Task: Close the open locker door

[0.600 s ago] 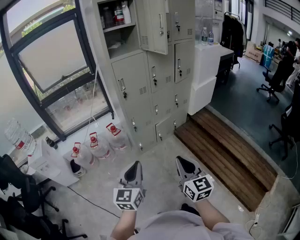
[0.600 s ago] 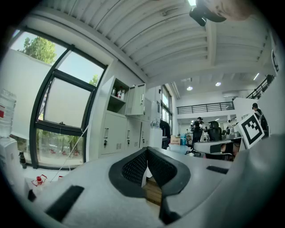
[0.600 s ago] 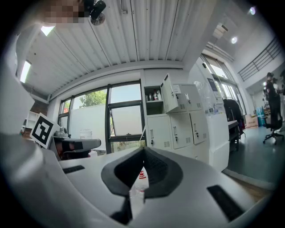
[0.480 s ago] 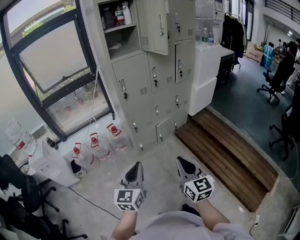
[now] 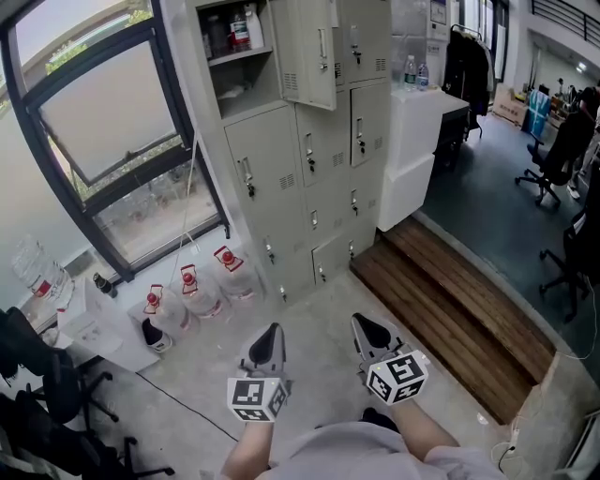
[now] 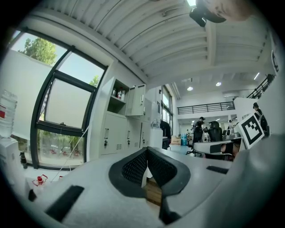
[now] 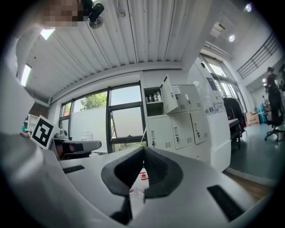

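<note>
Nothing much has changed since a moment ago: my two grippers sit in the same spots, and the locker door point(image 5: 315, 45) hangs open just as before. I stand on a gray floor point(image 5: 319, 309) in a big room. Right ahead of me is the tall gray locker point(image 5: 309, 159), and the open door is up in its top row, swung out toward me, with small bottles point(image 5: 240, 28) on the shelf in the open box to its left. A big window point(image 5: 103, 122) is to the left of the locker. Water jugs point(image 5: 202, 289) with red caps stand on the floor at the foot of the window, near the locker's bottom left corner. A white cabinet point(image 5: 417, 131) is right of the locker, a wooden step point(image 5: 450, 309) runs along the floor's right side, and office chairs point(image 5: 548, 159) stand far off to the right. My arms point(image 5: 246, 454) reach forward, low and close to my body. My left gripper point(image 5: 272, 330) and right gripper point(image 5: 362, 322) are side by side, a little apart, both pointing at the locker and well away from the door. Each gripper is closed, with its tips pressed together, and holds nothing.
</note>
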A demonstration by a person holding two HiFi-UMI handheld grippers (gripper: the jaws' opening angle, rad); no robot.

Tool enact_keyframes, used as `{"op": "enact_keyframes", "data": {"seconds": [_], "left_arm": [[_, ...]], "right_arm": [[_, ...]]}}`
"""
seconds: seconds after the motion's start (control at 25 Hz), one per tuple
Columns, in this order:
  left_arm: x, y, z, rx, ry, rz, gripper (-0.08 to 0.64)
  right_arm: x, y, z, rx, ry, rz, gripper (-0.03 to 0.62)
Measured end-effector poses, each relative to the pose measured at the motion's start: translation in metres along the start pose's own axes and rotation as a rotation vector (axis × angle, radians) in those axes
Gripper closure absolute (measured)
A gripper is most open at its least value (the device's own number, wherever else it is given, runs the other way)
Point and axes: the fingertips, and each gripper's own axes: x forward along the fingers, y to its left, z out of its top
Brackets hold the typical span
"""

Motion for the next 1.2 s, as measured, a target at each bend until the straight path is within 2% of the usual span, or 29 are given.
{"op": "enact_keyframes", "data": {"seconds": [0.36,0.6,1.2], "left_arm": [[0.011,-0.017,0.003,0.02,-0.003,-0.006,0.552],[0.028,-0.033,0.006,0.028,-0.006,0.024,0.552],[0.093,-0.095,0.007,0.018,-0.02,0.127,0.552]], "right_arm": [[-0.009,-0.019,-0.001,0.019,-0.004,0.006,0.58],[-0.01,-0.045,0.002,0.028,-0.003,0.033,0.58],[-0.021,-0.148,0.008,0.024,0.04,0.103,0.58]]}}
